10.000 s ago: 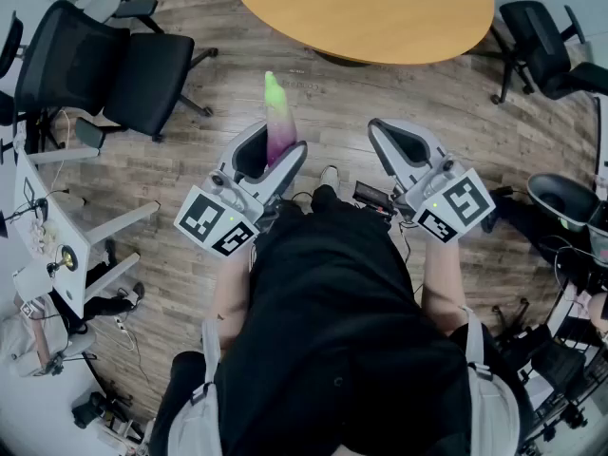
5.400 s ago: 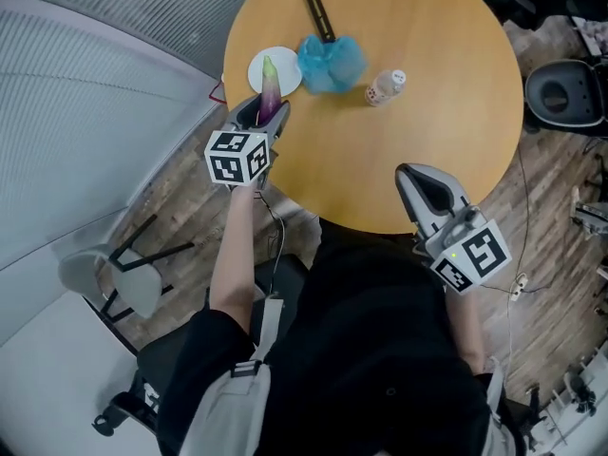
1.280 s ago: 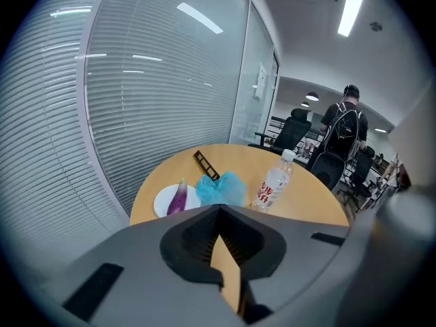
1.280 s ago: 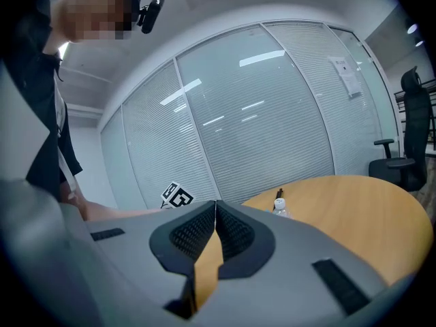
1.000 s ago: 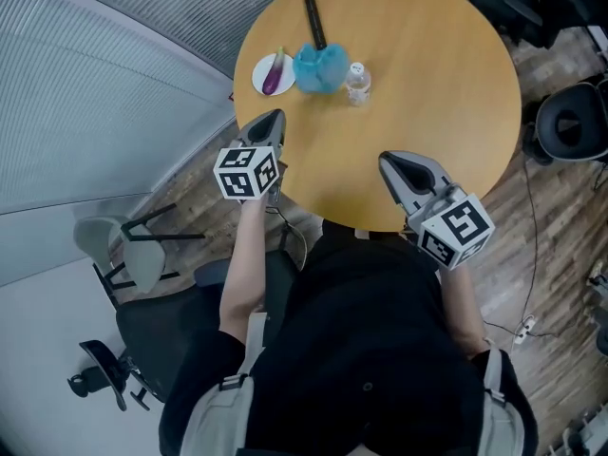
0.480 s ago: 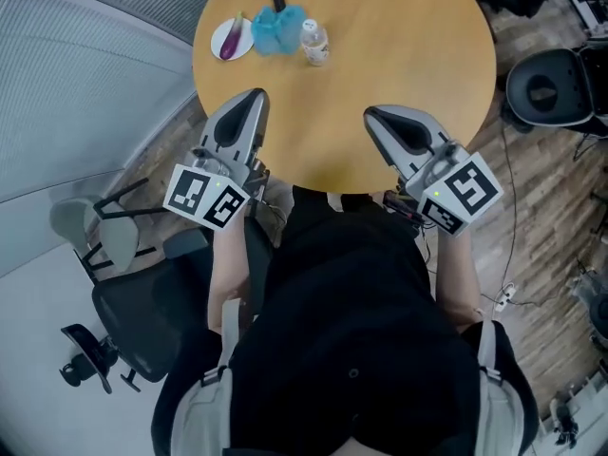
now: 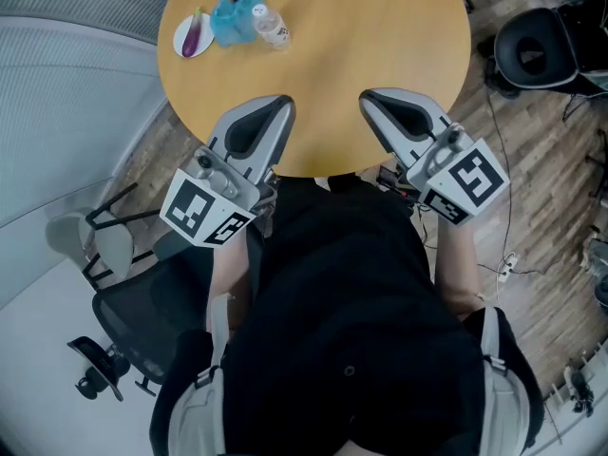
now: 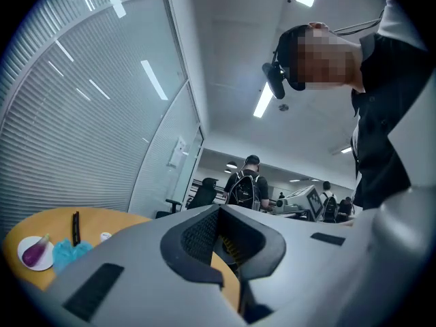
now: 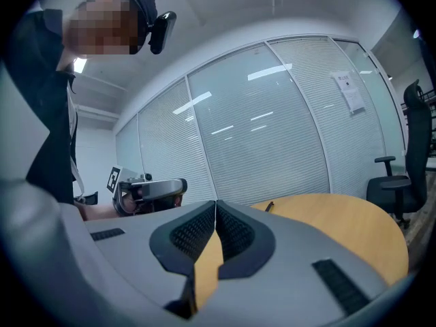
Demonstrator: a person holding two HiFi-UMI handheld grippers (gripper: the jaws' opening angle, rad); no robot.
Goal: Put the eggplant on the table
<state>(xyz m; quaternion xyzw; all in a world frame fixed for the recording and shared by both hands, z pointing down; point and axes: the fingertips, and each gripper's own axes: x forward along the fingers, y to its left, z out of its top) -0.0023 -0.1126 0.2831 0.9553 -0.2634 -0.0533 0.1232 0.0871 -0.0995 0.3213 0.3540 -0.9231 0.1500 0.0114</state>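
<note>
Round wooden table (image 7: 361,55) fills the head view, the eggplant (image 7: 196,34) on a white plate (image 7: 180,38) well beyond and left of the left fingers (image 7: 271,112); the placing looks done, so best hold both pairs clear of it. Left gripper view: those fingers meet on nothing, eggplant far to their left. Right gripper view: right fingers (image 9: 194,234) pressed together, empty, bare table beyond.

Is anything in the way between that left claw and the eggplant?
Nothing visible: only bare table separates the left gripper from the eggplant on its white plate; the blue cloth and bottle sit beside it.
</note>
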